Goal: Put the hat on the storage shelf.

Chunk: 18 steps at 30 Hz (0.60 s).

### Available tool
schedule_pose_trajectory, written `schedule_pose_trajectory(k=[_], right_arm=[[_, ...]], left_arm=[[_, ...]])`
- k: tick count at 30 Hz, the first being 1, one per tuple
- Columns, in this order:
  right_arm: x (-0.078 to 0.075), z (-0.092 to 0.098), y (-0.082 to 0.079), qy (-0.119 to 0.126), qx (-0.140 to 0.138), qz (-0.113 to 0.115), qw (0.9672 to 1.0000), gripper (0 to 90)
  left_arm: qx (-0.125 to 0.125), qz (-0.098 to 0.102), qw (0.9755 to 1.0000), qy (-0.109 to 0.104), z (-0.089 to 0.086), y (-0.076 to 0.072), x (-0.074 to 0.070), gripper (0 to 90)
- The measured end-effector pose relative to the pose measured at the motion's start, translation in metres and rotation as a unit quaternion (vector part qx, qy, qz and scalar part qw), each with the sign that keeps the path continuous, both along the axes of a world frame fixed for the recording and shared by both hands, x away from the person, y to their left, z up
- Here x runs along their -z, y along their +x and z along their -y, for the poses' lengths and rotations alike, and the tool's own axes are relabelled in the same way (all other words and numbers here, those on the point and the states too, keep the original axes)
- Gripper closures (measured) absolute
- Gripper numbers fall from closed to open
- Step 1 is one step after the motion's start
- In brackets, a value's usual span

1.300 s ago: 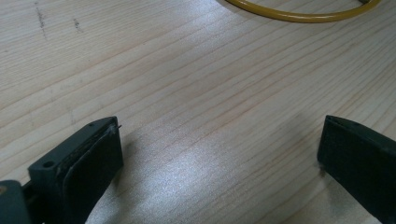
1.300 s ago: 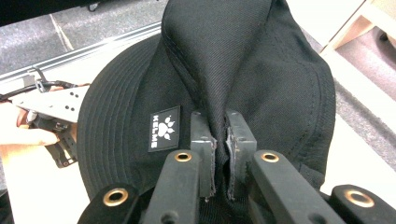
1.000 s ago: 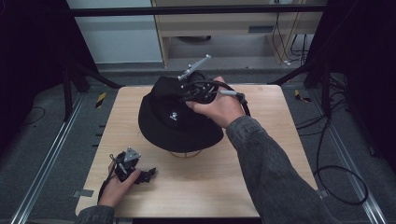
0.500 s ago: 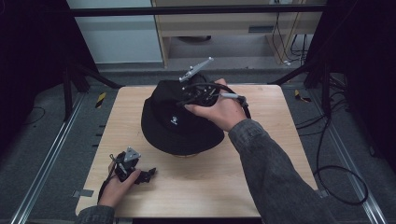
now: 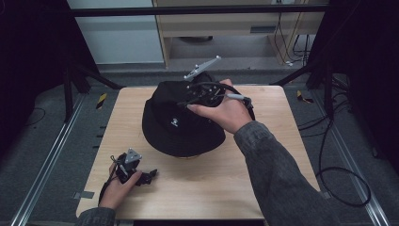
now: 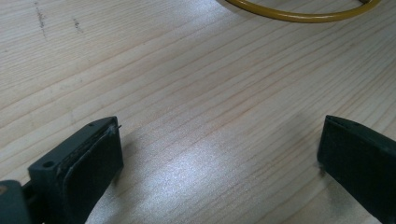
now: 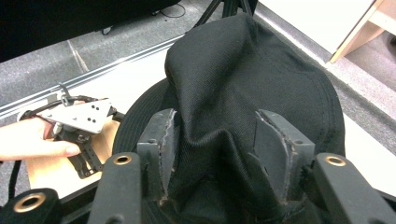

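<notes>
Lab recording cell, not a home: small wooden worktop (image 5: 197,197) on grey carpet floor (image 5: 42,127), boxed in by black frame bars (image 5: 197,10) and dark curtains (image 5: 28,56). Metal floor rails (image 5: 51,160) run along both sides, loose cables (image 5: 339,183) trail on the floor, hazard tape (image 5: 101,100) marks it, and a plain wooden cabinet (image 5: 235,23) stands behind.

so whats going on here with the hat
A person works at a light wooden table with a tool in each hand. The right tool sits on the crown of a black fabric bucket hat; its jaws have just been opening, with a fold of the fabric between them, apparently letting go. The left tool rests open on the bare wood at the near left corner, apart from the hat, with a thin yellow ring lying just ahead of it.
</notes>
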State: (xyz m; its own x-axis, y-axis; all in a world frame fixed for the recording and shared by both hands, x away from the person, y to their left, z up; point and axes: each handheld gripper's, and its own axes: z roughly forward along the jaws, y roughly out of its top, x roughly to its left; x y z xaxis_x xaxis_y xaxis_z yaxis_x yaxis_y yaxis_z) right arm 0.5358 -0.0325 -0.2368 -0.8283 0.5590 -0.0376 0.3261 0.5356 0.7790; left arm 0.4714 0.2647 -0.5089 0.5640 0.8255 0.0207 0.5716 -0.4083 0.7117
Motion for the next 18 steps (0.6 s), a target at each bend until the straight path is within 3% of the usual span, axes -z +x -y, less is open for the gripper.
schedule_pose_trajectory(k=[18], right_arm=[[0.0000,0.0008,-0.0001,0.001,0.004,-0.004,1.0000,41.6]], left_arm=[[0.000,0.000,1.0000,0.000,0.0000,0.0000,0.0000,0.0]])
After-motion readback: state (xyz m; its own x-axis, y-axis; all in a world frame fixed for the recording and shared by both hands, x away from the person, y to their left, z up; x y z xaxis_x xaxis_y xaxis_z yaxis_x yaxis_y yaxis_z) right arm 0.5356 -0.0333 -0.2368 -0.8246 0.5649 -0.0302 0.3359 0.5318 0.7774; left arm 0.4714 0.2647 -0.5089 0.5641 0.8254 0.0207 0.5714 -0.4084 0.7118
